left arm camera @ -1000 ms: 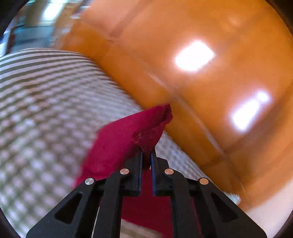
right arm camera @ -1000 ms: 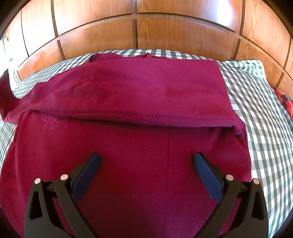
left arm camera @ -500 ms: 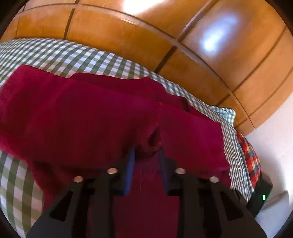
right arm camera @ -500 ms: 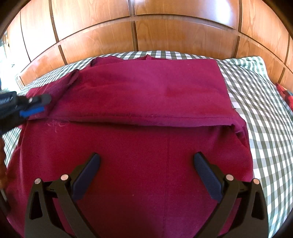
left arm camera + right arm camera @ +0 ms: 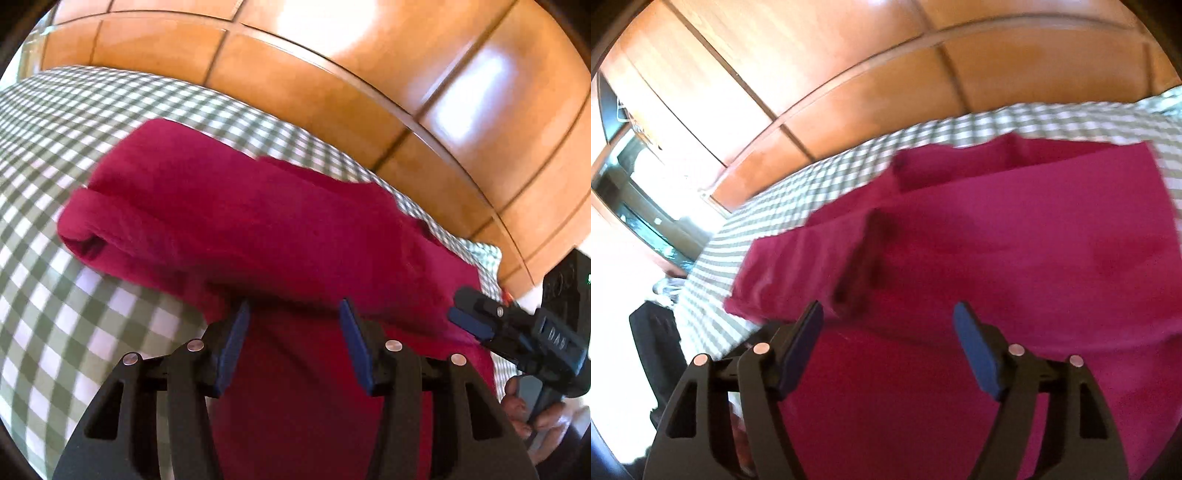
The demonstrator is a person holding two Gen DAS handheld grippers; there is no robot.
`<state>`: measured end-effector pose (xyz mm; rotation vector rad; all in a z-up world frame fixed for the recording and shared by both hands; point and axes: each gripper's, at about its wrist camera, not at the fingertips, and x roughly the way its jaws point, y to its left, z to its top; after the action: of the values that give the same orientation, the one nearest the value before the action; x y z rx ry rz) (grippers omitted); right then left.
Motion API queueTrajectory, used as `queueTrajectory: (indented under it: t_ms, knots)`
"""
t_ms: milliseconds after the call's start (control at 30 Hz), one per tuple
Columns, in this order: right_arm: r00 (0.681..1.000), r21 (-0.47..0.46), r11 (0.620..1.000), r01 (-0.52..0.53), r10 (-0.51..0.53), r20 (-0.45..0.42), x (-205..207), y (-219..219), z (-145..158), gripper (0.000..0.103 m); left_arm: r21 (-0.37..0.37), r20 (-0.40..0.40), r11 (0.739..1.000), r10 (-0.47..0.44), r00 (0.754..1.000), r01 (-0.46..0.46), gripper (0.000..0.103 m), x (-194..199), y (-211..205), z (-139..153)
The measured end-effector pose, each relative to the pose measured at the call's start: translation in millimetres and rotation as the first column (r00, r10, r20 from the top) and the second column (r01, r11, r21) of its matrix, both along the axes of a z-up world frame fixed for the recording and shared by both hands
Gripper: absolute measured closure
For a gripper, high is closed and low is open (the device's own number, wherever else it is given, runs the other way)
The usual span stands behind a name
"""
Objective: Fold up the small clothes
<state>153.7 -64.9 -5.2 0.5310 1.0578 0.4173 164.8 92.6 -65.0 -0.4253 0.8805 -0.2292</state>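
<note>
Crimson garment lies folded on the checked bedspread, below both claws; left gripper spreading, nothing pinched; right gripper narrowing above cloth, pads clear.

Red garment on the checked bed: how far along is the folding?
Done: the red garment has its top part folded down and a sleeve laid across it. In hand: nothing; the left tool is opening with no cloth between its pads, and the right tool is closing above the cloth. Left: the lower half still lies unfolded on the checked sheet.
</note>
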Motion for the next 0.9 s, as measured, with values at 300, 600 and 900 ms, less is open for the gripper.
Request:
queueTrajectory:
  t_ms: [300,600,900]
  knots:
    - [0.994,-0.14,0.986,-0.088,0.095,0.047,29.0,42.1,21.3,0.098,0.011,-0.017,1.0,0.018,1.0,-0.018,0.053,6.7,2.2,-21.3]
    - [0.967,-0.136,0.977,0.166,-0.135,0.217,-3.5,-96.2,95.6,0.101,0.024,-0.02,0.999,0.022,1.0,-0.021,0.054,7.5,0.1,-20.6]
    - [0.986,0.085,0.983,0.16,-0.163,0.028,-0.6,-109.8,31.2,0.045,0.061,-0.007,0.998,0.032,0.999,-0.032,0.053,2.5,-4.4,-16.4]
